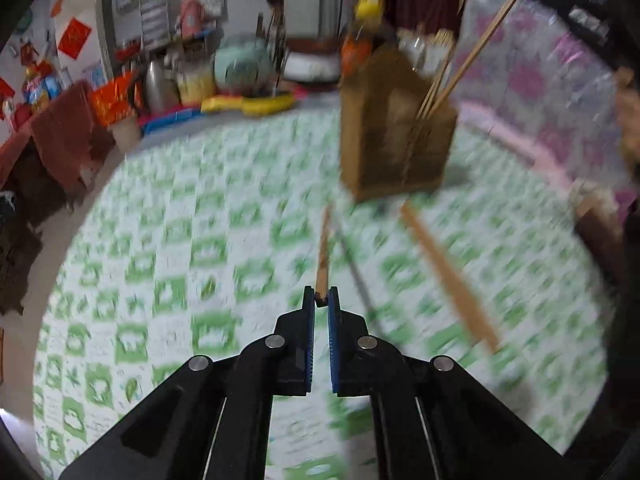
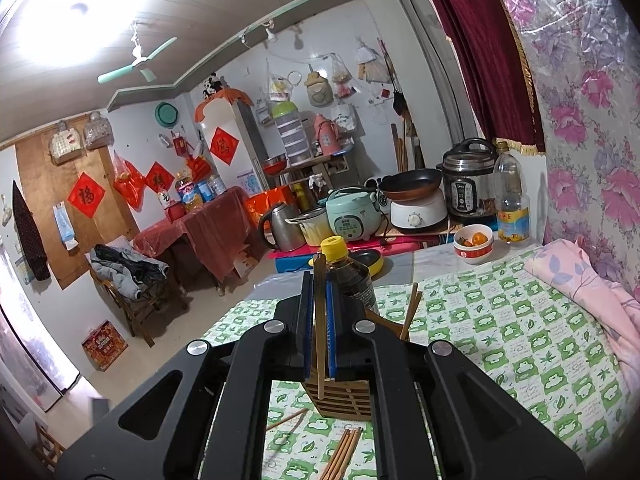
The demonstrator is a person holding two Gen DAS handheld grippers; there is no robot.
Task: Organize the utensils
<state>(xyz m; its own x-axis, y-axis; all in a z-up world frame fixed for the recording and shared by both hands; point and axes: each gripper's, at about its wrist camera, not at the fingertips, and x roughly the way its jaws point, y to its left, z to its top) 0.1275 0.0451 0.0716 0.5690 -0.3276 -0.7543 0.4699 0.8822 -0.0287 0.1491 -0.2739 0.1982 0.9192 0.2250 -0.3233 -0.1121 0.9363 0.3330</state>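
A: Left wrist view, v. blurred – our left claw (image 1: 321, 300) is clenched on one chopstick (image 1: 323, 258), pinched by its near end, rest of the stick pointing ahead toward the wooden holder (image 1: 394, 128). We see another chopstick (image 1: 448, 276) lying loose on the green-check cloth (image 1: 160, 272) to the right, well apart from the claw.

B: Holder stands upright on the cloth w/ a few sticks (image 1: 468, 56) already leaning out of its right side. Yellow-capped bottle (image 1: 366, 24) just behind it.

A: Right wrist view – our right claw (image 2: 319, 280) is also clenched, on a chopstick (image 2: 319, 320) held upright betw. the blue pads (image 2: 330, 320). Its lower end hangs over the slatted holder (image 2: 344, 400).

B: Below that we see a bundle of chopsticks (image 2: 344, 456) flat on the cloth, plus one single stick (image 2: 286, 420) to the left. Dark bottle (image 2: 352, 276) stands right behind the claw. Can't tell if the stick touches the holder.
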